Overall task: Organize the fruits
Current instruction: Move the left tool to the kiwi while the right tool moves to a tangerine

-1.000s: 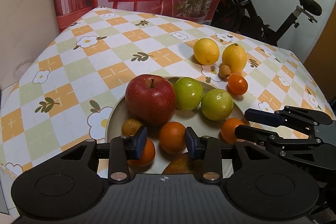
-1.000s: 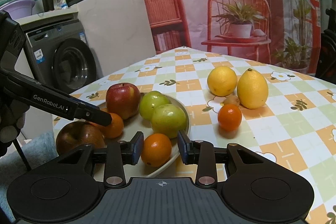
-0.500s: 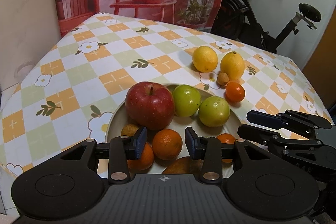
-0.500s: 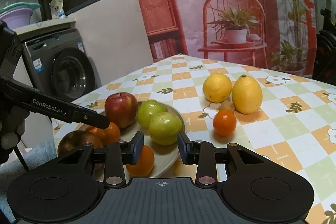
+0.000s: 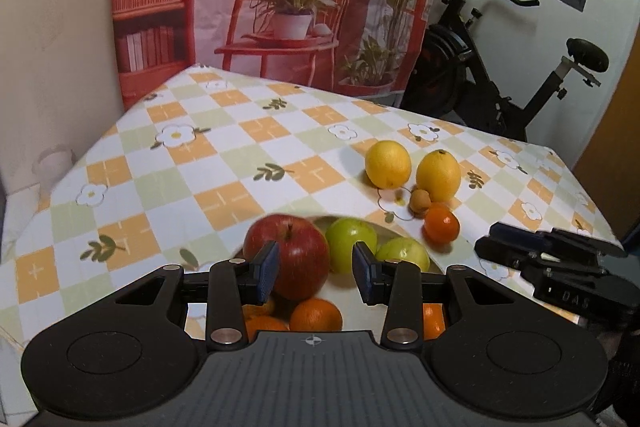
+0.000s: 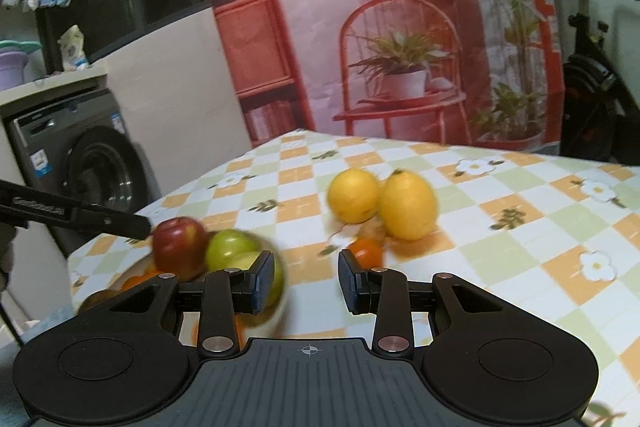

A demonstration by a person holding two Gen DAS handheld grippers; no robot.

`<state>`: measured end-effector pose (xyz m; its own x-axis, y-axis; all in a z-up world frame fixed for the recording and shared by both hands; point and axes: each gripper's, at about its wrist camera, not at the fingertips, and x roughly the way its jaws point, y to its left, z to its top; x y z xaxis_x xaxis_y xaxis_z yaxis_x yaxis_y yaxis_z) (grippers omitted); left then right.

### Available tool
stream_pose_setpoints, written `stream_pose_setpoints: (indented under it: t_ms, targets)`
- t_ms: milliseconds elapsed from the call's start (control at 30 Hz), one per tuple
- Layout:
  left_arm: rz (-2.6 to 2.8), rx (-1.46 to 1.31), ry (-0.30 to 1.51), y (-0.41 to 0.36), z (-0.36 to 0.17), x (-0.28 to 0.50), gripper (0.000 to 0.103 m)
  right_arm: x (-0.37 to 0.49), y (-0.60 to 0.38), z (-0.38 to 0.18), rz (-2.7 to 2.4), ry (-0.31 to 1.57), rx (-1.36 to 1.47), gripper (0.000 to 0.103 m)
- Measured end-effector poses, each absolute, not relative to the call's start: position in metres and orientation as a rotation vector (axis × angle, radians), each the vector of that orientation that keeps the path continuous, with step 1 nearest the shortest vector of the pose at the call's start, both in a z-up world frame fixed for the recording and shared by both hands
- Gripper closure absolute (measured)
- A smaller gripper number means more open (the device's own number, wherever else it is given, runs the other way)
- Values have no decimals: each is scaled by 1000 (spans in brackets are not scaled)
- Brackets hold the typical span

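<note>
Holding: left gripper [image 5: 316, 271] had its fingers released and empty, poised over the near side of the plate [image 5: 340, 287]; right gripper [image 6: 307, 277] had a narrow gap between its fingers, nothing in it.
Plate: red apple [image 5: 288, 255], two green fruits [image 5: 352, 243] and several oranges [image 5: 316, 315] sat crowded together in it, at the near edge of the table [image 5: 240, 163].
Loose fruit: two lemons [image 5: 388, 165] stood side by side beyond the plate, with a small brown fruit [image 5: 420, 201] and a small orange [image 5: 441, 225] just in front of them.
Likely next pick: probably the small orange, since it lay nearest the plate and the right gripper.
Feel: the orange looked light and firm with a slightly yielding peel; round, so it could roll if nudged.
Grip: take it across its widest part, fingers level, with gentle pressure.
Lemons: these looked heavier with waxy skin; pinch the short way across the middle, not the tapered ends.
Brown fruit: tiny, and it seemed to touch its neighbours, so it was awkward to reach.
Risk: the plate was crowded, and a dropped fruit might bounce off.
</note>
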<state>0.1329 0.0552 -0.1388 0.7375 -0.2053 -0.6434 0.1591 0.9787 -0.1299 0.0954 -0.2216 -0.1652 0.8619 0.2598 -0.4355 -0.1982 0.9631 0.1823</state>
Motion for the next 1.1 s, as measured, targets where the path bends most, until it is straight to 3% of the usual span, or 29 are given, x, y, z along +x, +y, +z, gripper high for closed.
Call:
stream_pose_setpoints:
  t_ms: [500,1100]
  targets:
    - [-188,-46,605,26,-106,170,61,142,-248,-168,169,474,91,70]
    - [-199,-24,621,10,-117,195,61,150,-236,-185,216,509,78,70]
